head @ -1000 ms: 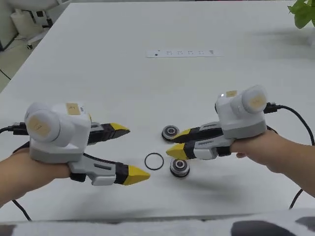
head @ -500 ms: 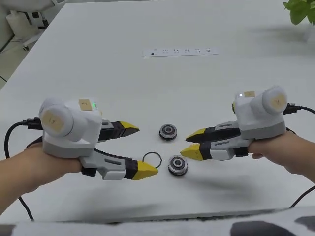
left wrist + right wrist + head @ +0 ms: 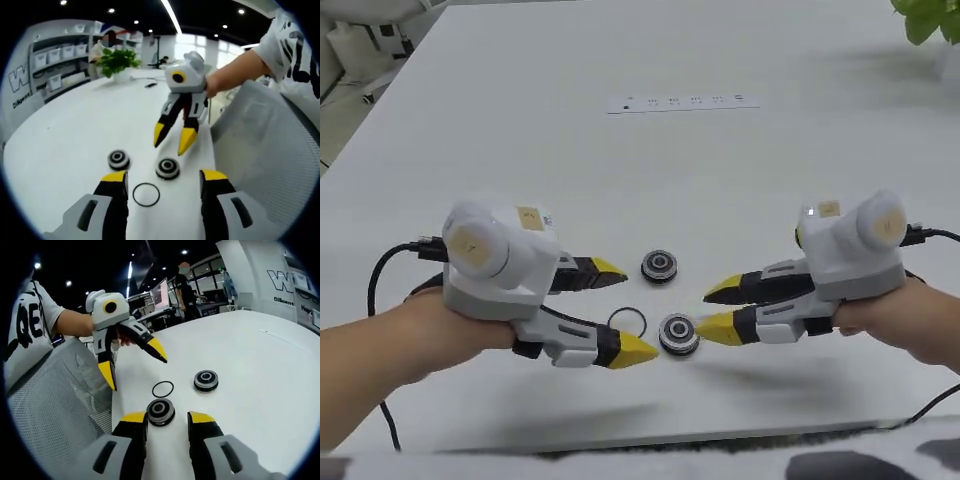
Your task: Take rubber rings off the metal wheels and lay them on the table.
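One rubber ring (image 3: 628,322) lies loose and flat on the table (image 3: 520,150), just left of the near metal wheel (image 3: 678,334); that removal is judged complete. The far wheel (image 3: 660,265) stands apart, beyond it. Both wheels show dark rims, and which still carries a ring cannot be told. The right gripper (image 3: 717,310) is open and empty, its tips either side of the near wheel. The left gripper (image 3: 620,308) is spread wide and empty, over the loose ring. At least one removal is judged outstanding.
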`<state>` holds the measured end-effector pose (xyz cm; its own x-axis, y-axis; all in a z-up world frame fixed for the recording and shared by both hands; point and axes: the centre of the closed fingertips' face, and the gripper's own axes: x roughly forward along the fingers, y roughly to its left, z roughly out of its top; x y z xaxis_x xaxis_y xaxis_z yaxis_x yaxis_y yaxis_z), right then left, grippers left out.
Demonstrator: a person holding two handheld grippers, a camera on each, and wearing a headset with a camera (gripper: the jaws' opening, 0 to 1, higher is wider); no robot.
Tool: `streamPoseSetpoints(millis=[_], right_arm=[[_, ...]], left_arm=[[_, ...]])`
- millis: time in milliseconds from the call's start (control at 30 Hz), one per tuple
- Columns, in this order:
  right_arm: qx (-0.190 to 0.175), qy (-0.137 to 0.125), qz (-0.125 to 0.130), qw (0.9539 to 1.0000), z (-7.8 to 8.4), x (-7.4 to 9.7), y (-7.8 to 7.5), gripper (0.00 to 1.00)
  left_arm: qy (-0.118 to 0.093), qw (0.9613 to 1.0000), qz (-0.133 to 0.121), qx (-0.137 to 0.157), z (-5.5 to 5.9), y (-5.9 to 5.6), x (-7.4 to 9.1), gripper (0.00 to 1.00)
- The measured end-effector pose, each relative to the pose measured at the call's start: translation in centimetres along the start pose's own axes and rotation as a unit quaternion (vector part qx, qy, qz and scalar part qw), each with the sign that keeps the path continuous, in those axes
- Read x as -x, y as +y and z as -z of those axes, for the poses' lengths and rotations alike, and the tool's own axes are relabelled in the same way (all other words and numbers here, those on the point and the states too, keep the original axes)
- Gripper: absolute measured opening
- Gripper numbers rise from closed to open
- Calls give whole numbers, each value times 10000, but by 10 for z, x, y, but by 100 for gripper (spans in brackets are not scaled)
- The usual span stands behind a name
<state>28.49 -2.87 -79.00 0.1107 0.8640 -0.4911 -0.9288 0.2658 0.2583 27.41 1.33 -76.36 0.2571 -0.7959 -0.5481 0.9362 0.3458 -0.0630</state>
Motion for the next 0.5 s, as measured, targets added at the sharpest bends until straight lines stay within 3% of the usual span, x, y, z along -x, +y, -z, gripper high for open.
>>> streamPoseSetpoints(millis=[500], right_arm=[[228, 189, -107, 9995, 15, -9, 6, 21]], left_arm=[[196, 9996, 210, 17, 9, -4, -19, 45]])
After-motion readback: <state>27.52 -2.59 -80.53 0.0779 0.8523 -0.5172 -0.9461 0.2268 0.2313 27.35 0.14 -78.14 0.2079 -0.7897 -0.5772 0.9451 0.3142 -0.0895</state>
